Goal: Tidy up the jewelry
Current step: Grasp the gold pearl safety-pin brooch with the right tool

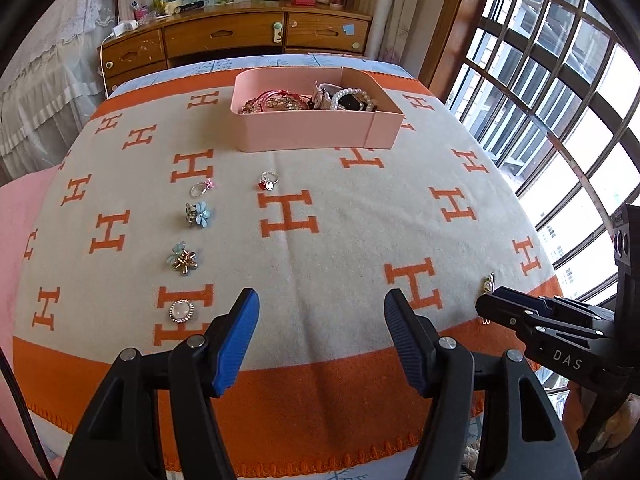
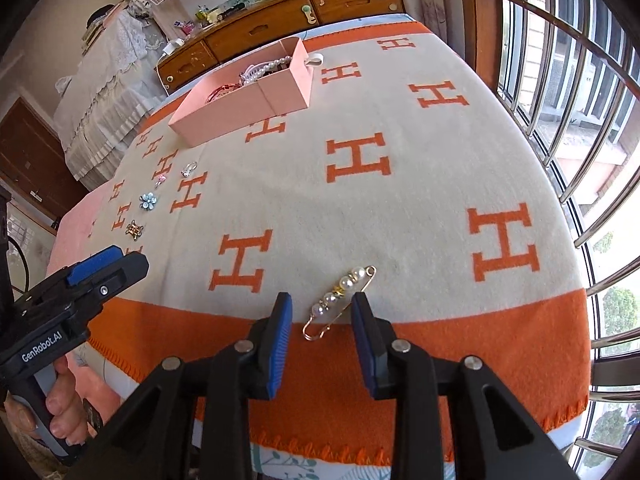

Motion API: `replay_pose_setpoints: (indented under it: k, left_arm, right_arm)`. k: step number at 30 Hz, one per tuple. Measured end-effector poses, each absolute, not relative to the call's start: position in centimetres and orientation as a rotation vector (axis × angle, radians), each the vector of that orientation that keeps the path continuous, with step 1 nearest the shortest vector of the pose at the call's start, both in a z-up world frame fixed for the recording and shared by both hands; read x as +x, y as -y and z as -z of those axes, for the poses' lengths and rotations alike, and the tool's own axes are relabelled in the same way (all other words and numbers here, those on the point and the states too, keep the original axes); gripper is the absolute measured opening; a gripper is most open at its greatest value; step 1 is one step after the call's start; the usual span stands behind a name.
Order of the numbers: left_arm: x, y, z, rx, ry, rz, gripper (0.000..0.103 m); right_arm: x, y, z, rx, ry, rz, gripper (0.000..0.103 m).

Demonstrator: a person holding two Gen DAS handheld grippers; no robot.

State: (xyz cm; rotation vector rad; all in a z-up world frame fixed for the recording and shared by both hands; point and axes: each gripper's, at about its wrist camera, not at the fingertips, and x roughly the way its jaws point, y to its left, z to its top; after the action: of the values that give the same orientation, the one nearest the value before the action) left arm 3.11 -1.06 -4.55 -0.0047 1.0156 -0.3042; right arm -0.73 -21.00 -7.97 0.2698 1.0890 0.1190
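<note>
A gold safety-pin brooch with pearls (image 2: pixel 330 298) lies on the orange-and-cream H-pattern blanket (image 2: pixel 360 208), near its orange border. My right gripper (image 2: pixel 322 300) is open, a finger on either side of the pin, pads clear of it. My left gripper (image 1: pixel 320 300) is open over bare blanket with nothing between its fingers. To its left, an oval pale-stone brooch (image 1: pixel 182 312), a gold bow brooch (image 1: pixel 182 258), a blue flower piece (image 1: pixel 199 214) and a pink-stone ring (image 1: pixel 202 189) lie in a row. A ring with a red charm (image 1: pixel 268 181) lies further right.
A pink open box (image 1: pixel 312 132) with pearl strands, red cords and other jewelry sits at the blanket's far side. Behind it stands a wooden dresser (image 1: pixel 224 36). A barred window (image 1: pixel 560 80) runs along the right. A hand (image 2: pixel 60 404) holds the left gripper's handle.
</note>
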Motion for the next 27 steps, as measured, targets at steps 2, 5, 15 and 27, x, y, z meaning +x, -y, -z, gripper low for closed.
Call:
replay_pose_setpoints:
  k: [2, 5, 15, 27]
  left_arm:
    - [3.3, 0.8, 4.6, -0.009, -1.014, 0.297, 0.063]
    - [3.8, 0.1, 4.5, -0.026, -1.013, 0.285, 0.063]
    - [4.5, -2.1, 4.8, -0.090, -1.025, 0.250, 0.064]
    - [5.0, -4.0, 4.0, -0.103, -0.997, 0.216, 0.064]
  right_arm:
    - [-0.2, 20.6, 8.0, 0.239, -1.083, -0.114, 0.031]
    - [0.4, 19.5, 8.1, 0.144, -1.070, -0.107, 0.031]
    - [-0.2, 17.5, 8.2, -0.100, -1.048, -0.110, 0.014]
    - [0.3, 19.1, 7.6, 0.094, -1.034, -0.197, 0.007]
